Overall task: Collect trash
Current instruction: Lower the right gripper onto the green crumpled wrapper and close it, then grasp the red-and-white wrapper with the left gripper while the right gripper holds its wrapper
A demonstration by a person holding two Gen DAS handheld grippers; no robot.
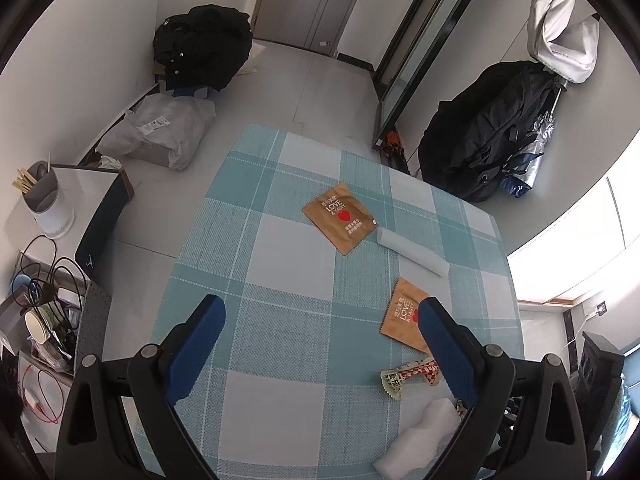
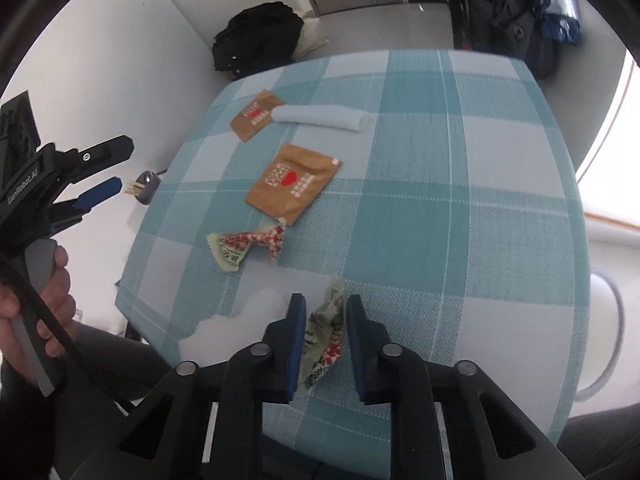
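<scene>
A crumpled green and red wrapper point(image 2: 325, 330) stands between the blue pads of my right gripper point(image 2: 326, 320), which is shut on it near the table's front edge. On the teal plaid tablecloth point(image 2: 440, 200) lie a second red-checked wrapper point(image 2: 248, 245), two brown heart-printed packets point(image 2: 292, 184) point(image 2: 256, 114), a white roll point(image 2: 320, 117) and a white tissue point(image 2: 240, 318). My left gripper point(image 1: 320, 312) hovers open over the cloth with nothing between its fingers. Beside its right finger lie a brown packet point(image 1: 402, 314), the checked wrapper point(image 1: 412, 376) and the tissue point(image 1: 424, 436). The left gripper point(image 2: 118, 168) also shows at the left of the right wrist view.
A person's hand point(image 2: 52, 280) holds the left gripper's handle beyond the table's left edge. A side cabinet bears a chopstick holder point(image 1: 44, 200) and cables. On the floor lie a grey plastic bag point(image 1: 160, 132) and black bags point(image 1: 204, 44) point(image 1: 488, 132).
</scene>
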